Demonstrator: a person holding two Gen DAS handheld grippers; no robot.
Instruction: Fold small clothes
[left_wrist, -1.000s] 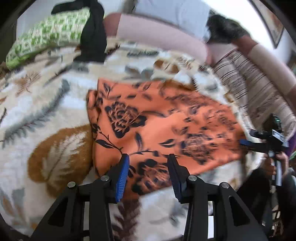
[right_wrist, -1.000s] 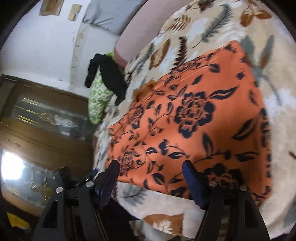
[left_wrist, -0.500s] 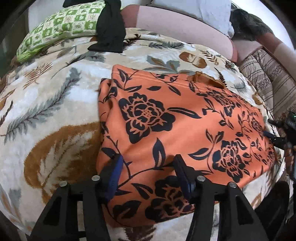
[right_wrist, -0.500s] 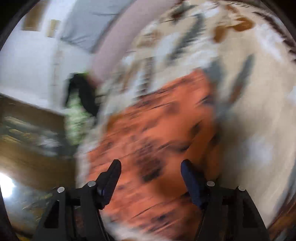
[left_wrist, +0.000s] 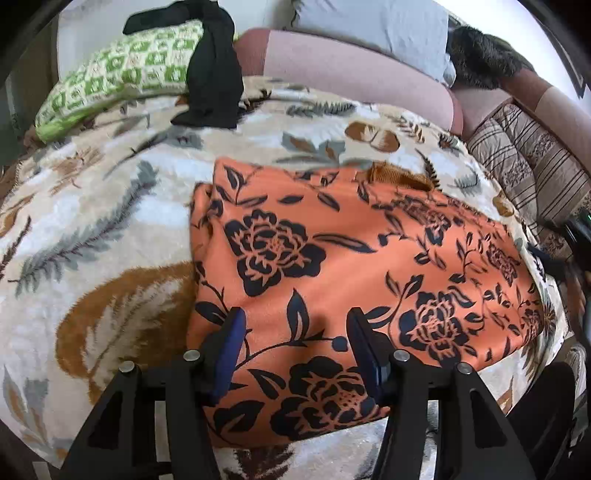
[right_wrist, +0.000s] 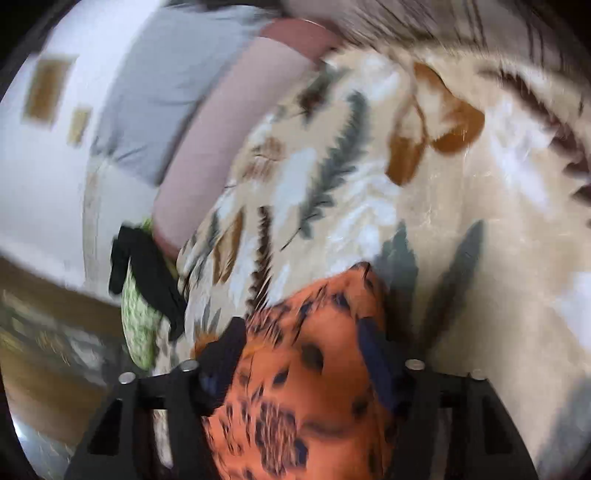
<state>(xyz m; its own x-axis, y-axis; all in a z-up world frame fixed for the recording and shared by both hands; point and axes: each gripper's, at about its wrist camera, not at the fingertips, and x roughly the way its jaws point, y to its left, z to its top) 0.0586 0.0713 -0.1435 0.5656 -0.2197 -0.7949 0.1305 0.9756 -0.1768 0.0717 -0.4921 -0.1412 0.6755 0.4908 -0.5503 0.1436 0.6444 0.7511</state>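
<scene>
Orange floral garment (left_wrist: 354, 266) flat on blanket (left_wrist: 110, 229), both grippers' fingers apart over it

Left two-finger gripper (left_wrist: 295, 343), black frame with blue-padded fingers (left_wrist: 231, 343): pitched downward, jaws apart, having just opened; nothing is pinched between the pads. Right two-finger gripper (right_wrist: 303, 354), same build: jaws apart, just opened further after a brief closing; view blurred, so pad contact cannot be confirmed.
</scene>
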